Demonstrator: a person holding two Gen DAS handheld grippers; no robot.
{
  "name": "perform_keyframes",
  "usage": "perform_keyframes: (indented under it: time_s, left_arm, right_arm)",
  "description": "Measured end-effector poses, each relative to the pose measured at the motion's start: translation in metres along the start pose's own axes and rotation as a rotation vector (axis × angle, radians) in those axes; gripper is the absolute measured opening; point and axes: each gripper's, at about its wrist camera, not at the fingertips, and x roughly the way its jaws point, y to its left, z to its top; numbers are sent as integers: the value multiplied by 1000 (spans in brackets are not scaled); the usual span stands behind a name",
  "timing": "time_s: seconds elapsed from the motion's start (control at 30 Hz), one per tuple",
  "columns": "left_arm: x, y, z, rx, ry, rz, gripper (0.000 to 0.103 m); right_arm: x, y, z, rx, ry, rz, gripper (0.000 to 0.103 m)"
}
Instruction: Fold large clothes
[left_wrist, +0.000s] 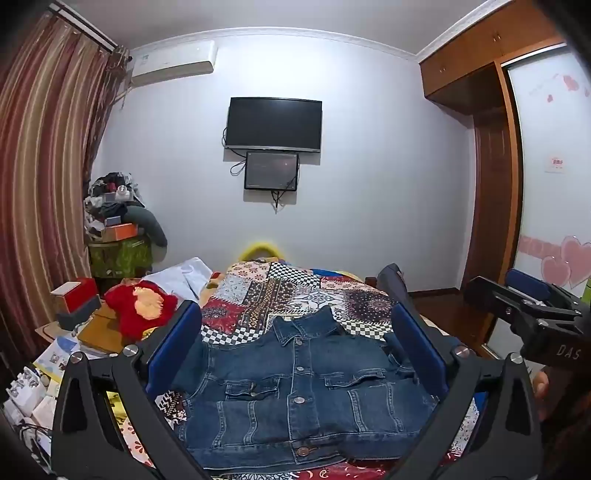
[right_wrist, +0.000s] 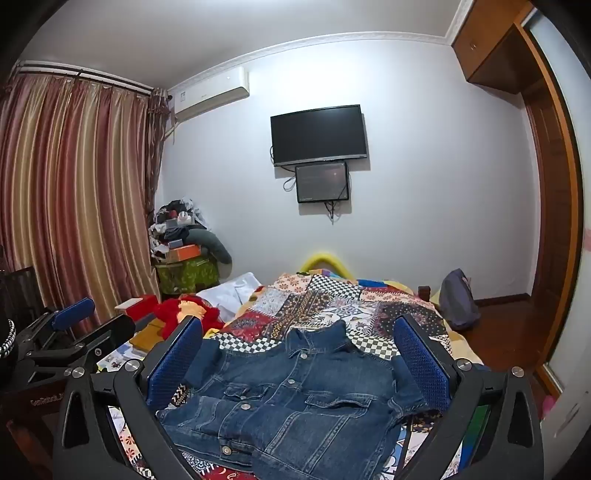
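I see the denim jacket (left_wrist: 295, 387) lying buttoned, front up, on the patchwork bedspread (left_wrist: 295, 291), collar toward the wall TV (left_wrist: 273, 123). My left gripper (left_wrist: 295, 350) and right gripper (right_wrist: 297, 363) both hover above the jacket, jaws spread wide, holding nothing.

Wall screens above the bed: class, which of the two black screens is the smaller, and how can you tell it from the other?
The smaller black screen hangs directly below the large black television, with cables dangling beneath it.
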Motion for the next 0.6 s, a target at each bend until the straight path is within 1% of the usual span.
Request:
perform_keyframes:
  time_s: [0.03,0.07,0.13,0.2,0.27,0.6]
  left_arm:
    - [0,-1,0,4,0,8,103]
    - [2,-6,0,32,12,3,103]
    - [7,-14,-1,40,32,8,103]
    - [3,-13,-1,15,19,-5,103]
    - [6,2,-1,-20,18,-13,103]
    - [8,2,-4,8,8,-14,103]
  right_arm:
    - [0,0,0,1,5,-1,103]
    - [0,0,0,1,7,-1,103]
    - [1,0,0,1,7,-1,103]
    - [1,0,0,0,7,-2,103]
    - [1,-1,0,2,6,-1,103]
    - [1,-1,0,1,9,0,103]
